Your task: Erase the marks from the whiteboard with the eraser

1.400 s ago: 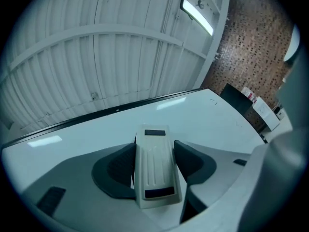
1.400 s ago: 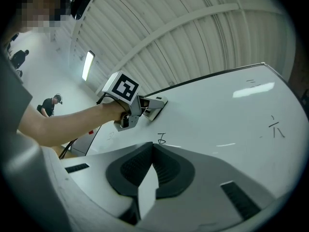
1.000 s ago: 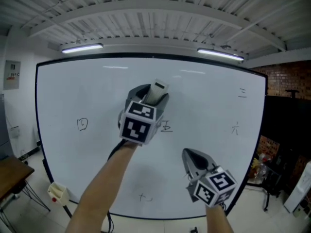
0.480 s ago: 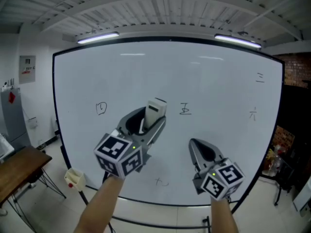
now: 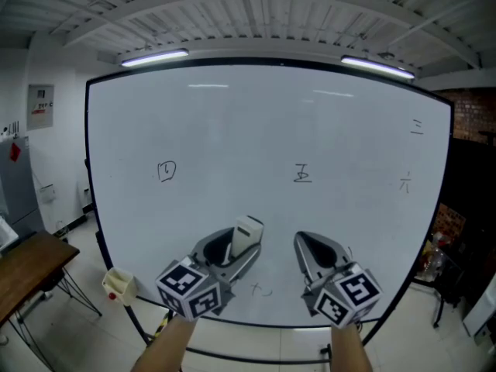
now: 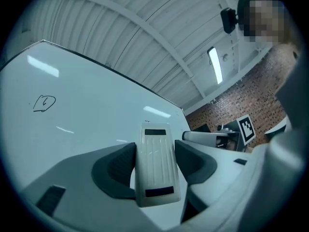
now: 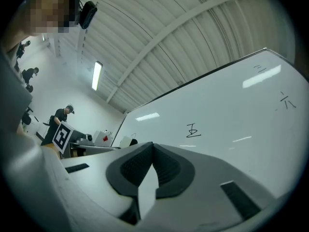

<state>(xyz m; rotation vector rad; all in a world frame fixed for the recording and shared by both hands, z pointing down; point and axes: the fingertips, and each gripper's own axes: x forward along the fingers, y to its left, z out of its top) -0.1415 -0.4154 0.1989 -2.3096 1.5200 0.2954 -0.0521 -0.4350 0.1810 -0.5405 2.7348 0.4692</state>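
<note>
I have the left claw (image 5: 242, 246) clamped on the one eraser (image 5: 247, 233), its jaws pressing the two long sides. The eraser sits before the lower middle of the whiteboard (image 5: 232, 122); I cannot tell whether its face touches the board. I judge it light and stiff, a ribbed plastic shell that could twist or slip under a hard push. This hold across the narrow width, low on the body, looks right to me. The right claw (image 5: 314, 248), one of two, is closed on nothing. By my count the whiteboard carries five: left mark (image 5: 167, 170), centre mark (image 5: 302, 174), upper right mark (image 5: 417, 126), lower right mark (image 5: 404, 181) and bottom mark (image 5: 262, 289).
</note>
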